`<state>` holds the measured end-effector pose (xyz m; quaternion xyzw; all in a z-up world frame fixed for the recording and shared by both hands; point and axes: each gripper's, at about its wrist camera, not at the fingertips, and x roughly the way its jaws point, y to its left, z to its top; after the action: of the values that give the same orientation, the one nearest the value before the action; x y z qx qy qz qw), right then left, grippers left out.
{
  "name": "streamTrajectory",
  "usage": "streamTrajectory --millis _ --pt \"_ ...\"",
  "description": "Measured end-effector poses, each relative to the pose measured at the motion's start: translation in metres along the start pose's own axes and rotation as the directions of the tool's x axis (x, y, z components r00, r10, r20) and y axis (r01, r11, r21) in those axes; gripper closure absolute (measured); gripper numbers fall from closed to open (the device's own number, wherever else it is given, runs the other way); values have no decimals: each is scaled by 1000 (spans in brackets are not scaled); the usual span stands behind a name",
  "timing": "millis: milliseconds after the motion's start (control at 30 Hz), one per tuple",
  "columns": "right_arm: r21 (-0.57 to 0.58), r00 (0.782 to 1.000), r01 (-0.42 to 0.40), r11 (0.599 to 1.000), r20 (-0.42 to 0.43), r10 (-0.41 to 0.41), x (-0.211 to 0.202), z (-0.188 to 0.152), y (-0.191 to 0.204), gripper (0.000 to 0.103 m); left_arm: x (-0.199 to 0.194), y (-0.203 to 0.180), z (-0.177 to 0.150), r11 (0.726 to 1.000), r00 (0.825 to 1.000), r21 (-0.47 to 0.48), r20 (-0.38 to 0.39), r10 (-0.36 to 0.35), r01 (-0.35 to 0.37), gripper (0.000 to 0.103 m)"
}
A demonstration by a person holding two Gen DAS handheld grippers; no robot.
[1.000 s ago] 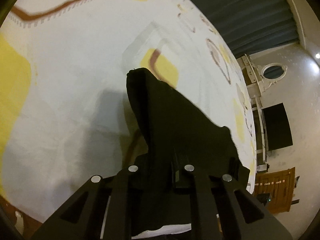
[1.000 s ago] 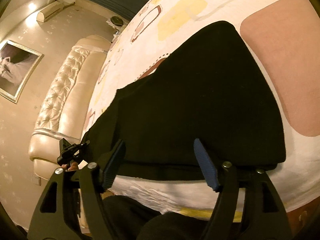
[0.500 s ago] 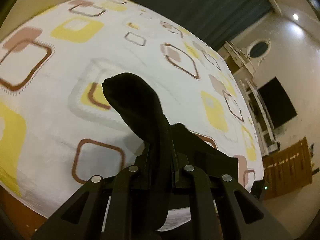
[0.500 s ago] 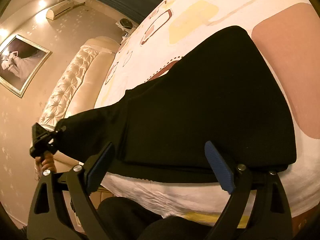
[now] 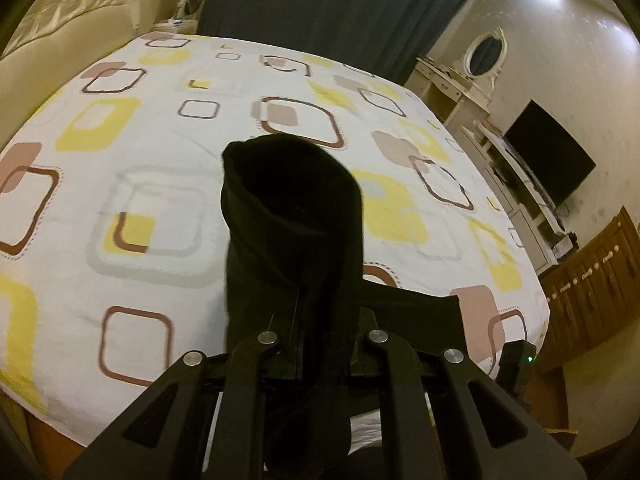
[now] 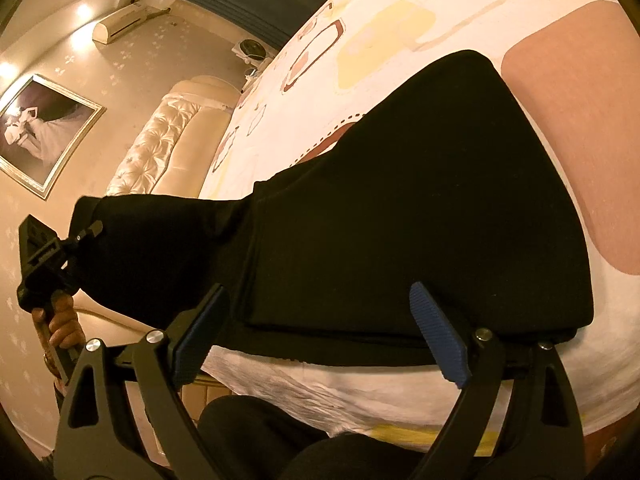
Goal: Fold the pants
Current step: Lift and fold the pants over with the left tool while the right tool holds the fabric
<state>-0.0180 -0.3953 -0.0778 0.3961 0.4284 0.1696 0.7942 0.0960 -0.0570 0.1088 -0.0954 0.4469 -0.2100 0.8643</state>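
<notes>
**Leg end up and swinging over**

Lifted clear of the bed (image 5: 120,152) now, higher than a second ago: black pants (image 6: 400,208) leg end pinched tight in the left gripper (image 5: 320,332), cloth bunched up just ahead of the narrow jaws. Seen from the right side, left gripper (image 6: 48,264) carrying the leg off to the side, in mid-air. Right gripper (image 6: 316,340) spread wide, wider than before, gripping nothing, folded bulk flat just beyond its pads (image 6: 436,344). Probably the fold-over under way; landing the leg squarely comes next.

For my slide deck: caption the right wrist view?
Open right gripper above black pants on patterned bedsheet.
</notes>
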Motion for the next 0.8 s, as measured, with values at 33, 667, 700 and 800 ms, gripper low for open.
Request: streamTrajectory --millis 33,667,700,800 --pt "-1 1000 -1 1000 2 1 0 0 0 11 6 -8 -2 1000 1000 11 -1 2 -2 91" --pt "21 1000 -26 999 17 26 -1 -2 -2 11 93 -115 -55 967 995 246 -51 88 -73 91" --pt "22 999 -28 999 19 28 -1 -2 -3 11 98 -118 -57 964 994 255 -56 96 -79 91" --pt "24 999 -36 999 21 36 -1 -2 -4 11 117 -127 -65 953 990 285 -69 125 -100 91"
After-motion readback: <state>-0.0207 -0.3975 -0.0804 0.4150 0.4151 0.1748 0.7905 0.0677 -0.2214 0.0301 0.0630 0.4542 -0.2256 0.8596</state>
